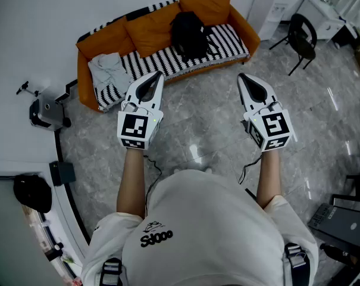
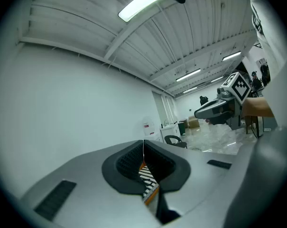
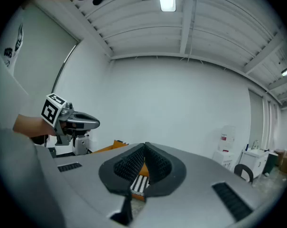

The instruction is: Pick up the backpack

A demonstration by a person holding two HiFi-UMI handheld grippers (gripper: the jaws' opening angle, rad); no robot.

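The black backpack (image 1: 188, 34) stands upright on the striped seat of an orange sofa (image 1: 105, 40) at the far side of the room. My left gripper (image 1: 157, 76) and right gripper (image 1: 241, 77) are held out side by side over the floor, well short of the sofa, both pointing toward it. Each is shut with nothing between its pads. In the left gripper view the left gripper (image 2: 143, 144) has its jaws meeting, with a sliver of striped sofa (image 2: 148, 180) below the closed tips. The right gripper (image 3: 144, 146) looks the same in the right gripper view.
A grey cloth (image 1: 108, 70) lies on the sofa's left end. A black chair (image 1: 301, 37) and white cabinets (image 1: 272, 5) stand at the back right. A small machine (image 1: 46, 109) sits on the floor at the left, a laptop (image 1: 346, 222) at the lower right.
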